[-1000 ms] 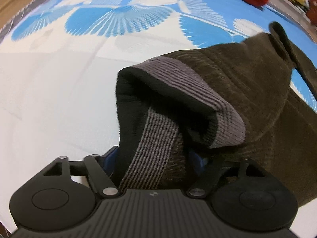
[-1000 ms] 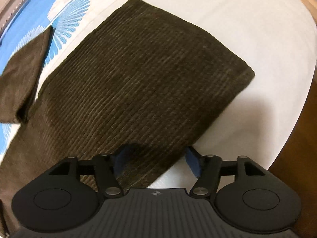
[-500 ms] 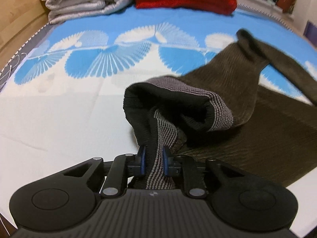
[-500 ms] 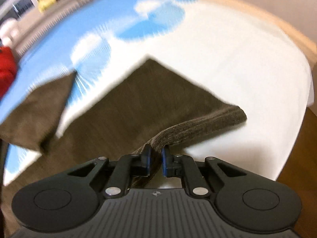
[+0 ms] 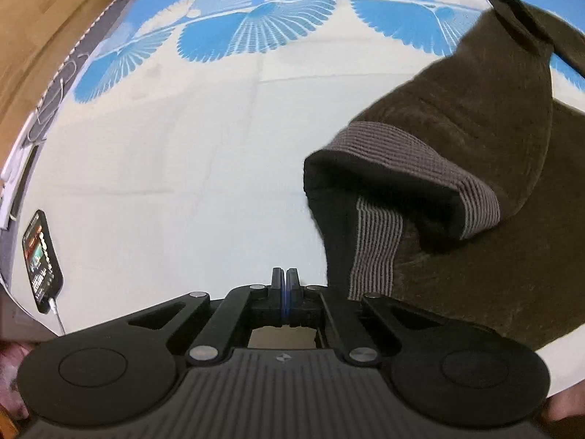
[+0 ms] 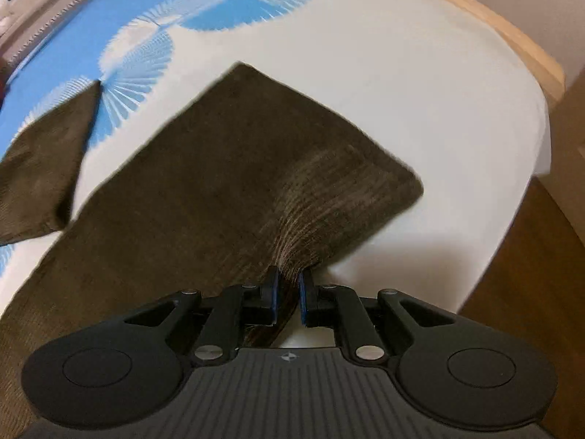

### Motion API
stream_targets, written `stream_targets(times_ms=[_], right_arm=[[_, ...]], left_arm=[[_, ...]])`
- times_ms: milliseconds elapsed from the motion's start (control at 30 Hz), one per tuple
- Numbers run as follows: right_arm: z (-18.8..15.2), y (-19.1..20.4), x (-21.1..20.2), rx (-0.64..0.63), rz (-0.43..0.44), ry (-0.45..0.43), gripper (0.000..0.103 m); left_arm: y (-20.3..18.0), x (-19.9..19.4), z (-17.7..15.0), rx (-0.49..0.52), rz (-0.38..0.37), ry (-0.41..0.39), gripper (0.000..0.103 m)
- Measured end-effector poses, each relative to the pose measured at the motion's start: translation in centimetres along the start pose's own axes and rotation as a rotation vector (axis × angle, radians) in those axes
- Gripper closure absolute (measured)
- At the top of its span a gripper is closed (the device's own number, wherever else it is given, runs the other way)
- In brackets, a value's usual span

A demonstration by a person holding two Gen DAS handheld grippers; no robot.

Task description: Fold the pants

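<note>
left gripper [image 5: 285,281] clenched on nothing beside the pants [image 5: 475,168]; right gripper [image 6: 289,285] pinches pants fabric.

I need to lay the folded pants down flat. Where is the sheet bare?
Bare white sheet lies left of the pants, bordered by the blue fan print above and the phone at the left edge. A narrower bare strip runs beyond the pant-leg hem to the bed's edge. The pants crowd the rest.
</note>
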State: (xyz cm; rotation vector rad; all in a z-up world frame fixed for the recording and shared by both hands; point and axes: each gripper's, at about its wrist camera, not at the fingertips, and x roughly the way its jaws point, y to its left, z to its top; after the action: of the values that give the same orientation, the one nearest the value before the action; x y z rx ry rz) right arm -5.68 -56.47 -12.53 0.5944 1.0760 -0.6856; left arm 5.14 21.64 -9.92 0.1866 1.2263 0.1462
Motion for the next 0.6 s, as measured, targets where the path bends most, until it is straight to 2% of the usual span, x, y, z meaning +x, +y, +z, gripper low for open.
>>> stream_targets(times_ms=[100,200,267,333,400,600], right_arm=[[0.1,-0.2,0.1,-0.042,0.014,-0.005,0.091],[0.2,-1.5,-0.1,0.047,0.059,-0.015,0.090],[0.2,-1.9,0.1,0.067,0.062,-0.013,0.090],[-0.1,-1.7,0.2,0.036,0.054,-0.008,0.091],[-0.3,-1.6,0.3,0.012,0.040,-0.003,0.093],[-0.1,-3.3,1.2,0.071,-0.027,0.034,0.093]], left_arm=[[0.6,-1.4,0.7,-0.073,-0.094,-0.052,0.102],[-0.7,-2.5,0.8,-0.050,-0.151,-0.101,0.096],[-1.9,-2.9,0.8,-0.013,-0.160,-0.120,0.094],[-2.7,-3.2,1.0,0.005,-0.156,-0.129,0.093],[-3.2,-3.5,1.2,-0.003,-0.159,-0.133,0.093],[-3.9,-3.0,2.2,-0.008,-0.196,-0.135,0.092]])
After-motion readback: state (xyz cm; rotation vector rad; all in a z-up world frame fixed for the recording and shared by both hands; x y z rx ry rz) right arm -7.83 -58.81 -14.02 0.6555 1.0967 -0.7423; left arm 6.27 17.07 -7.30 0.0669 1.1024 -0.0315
